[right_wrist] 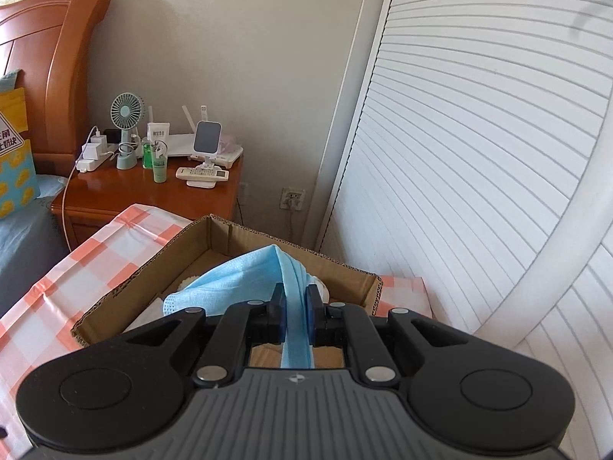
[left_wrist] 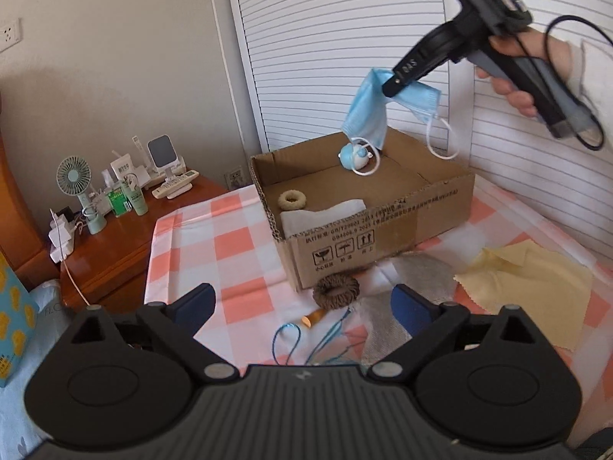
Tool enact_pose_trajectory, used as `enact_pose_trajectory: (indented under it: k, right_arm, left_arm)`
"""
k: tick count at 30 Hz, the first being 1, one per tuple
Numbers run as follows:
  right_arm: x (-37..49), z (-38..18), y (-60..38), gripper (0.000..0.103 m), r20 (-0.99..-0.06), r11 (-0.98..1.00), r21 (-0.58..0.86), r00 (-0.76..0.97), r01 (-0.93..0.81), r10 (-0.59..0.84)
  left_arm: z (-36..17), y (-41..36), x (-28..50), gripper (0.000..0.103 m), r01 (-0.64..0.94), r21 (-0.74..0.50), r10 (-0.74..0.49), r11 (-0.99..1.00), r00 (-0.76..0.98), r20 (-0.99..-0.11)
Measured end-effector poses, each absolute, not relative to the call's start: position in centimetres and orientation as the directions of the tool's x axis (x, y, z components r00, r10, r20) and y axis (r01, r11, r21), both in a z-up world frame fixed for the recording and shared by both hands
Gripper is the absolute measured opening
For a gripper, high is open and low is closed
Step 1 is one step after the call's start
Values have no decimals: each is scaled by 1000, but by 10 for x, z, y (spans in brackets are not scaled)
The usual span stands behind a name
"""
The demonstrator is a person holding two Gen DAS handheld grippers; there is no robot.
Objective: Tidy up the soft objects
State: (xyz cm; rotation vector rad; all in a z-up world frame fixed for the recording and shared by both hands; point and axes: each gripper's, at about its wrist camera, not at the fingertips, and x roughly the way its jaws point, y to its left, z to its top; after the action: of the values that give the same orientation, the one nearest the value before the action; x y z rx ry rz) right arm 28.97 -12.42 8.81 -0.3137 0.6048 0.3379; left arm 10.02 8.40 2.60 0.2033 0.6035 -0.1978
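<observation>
My right gripper [right_wrist: 295, 303] is shut on a blue face mask [right_wrist: 237, 287] and holds it in the air above the open cardboard box [right_wrist: 214, 230]. In the left wrist view the right gripper [left_wrist: 394, 82] and the hanging mask [left_wrist: 367, 115] show over the box's [left_wrist: 383, 226] far side. Inside the box lie a small blue plush toy [left_wrist: 354, 155], a beige ring [left_wrist: 292, 200] and a folded white cloth [left_wrist: 322, 212]. My left gripper [left_wrist: 302, 304] is open and empty, low over the checked cloth, just behind a brown scrunchie [left_wrist: 336, 291].
A yellow cloth [left_wrist: 528, 280] and a grey cloth [left_wrist: 413, 303] lie right of the box. A blue cord [left_wrist: 318, 341] and a small orange piece [left_wrist: 312, 319] lie near my left fingers. A wooden nightstand [left_wrist: 122, 245] with a fan and bottles stands left. Slatted doors [right_wrist: 479, 153] rise behind.
</observation>
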Motion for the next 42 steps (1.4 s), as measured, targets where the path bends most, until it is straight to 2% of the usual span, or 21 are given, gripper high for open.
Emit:
enact_pose_trajectory:
  k: [3, 4, 5, 6, 7, 8, 16, 25, 33, 38, 42]
  right_arm:
    - [319, 81, -117, 13, -628, 908, -163, 750, -386, 206]
    - [328, 78, -115, 21, -637, 912, -153, 744, -380, 203]
    - [335, 75, -114, 45, -639, 917, -149, 744, -370, 196]
    - [341, 73, -112, 59, -638, 922, -149, 747, -358, 187]
    - [346, 70, -111, 84, -645, 924, -152, 744, -350, 176]
    - [350, 67, -110, 95, -655, 925, -156, 737, -347, 166]
    - [326, 63, -124, 103, -642, 924, -125, 740, -362, 203]
    - [274, 73, -149, 103, -634, 927, -75, 735, -367, 240]
    - [224, 29, -178, 103, -724, 920, -87, 658, -383, 206]
    - [197, -16, -206, 103, -804, 947, -9, 565, -321, 185]
    - [178, -33, -224, 103, -824, 959, 54, 530, -278, 200]
  left_arm:
    - [19, 86, 92, 98, 255, 90, -157, 963, 799, -580]
    - [17, 85, 92, 98, 250, 91, -152, 964, 798, -584]
    - [14, 85, 89, 98, 241, 95, -140, 966, 794, -592]
    - [11, 85, 89, 98, 234, 98, -131, 967, 792, -597]
    - [10, 86, 88, 98, 229, 97, -126, 969, 789, -601]
    - [8, 87, 88, 98, 223, 91, -124, 971, 785, -607]
    - [0, 96, 84, 98, 195, 47, -123, 980, 770, -626]
    - [-1, 96, 75, 98, 199, 44, -128, 979, 769, -627]
    - [-6, 93, 68, 98, 208, 31, -141, 978, 760, -635]
    - [-8, 94, 63, 98, 205, 29, -140, 978, 757, -638]
    - [-11, 94, 61, 98, 203, 26, -139, 979, 753, -643]
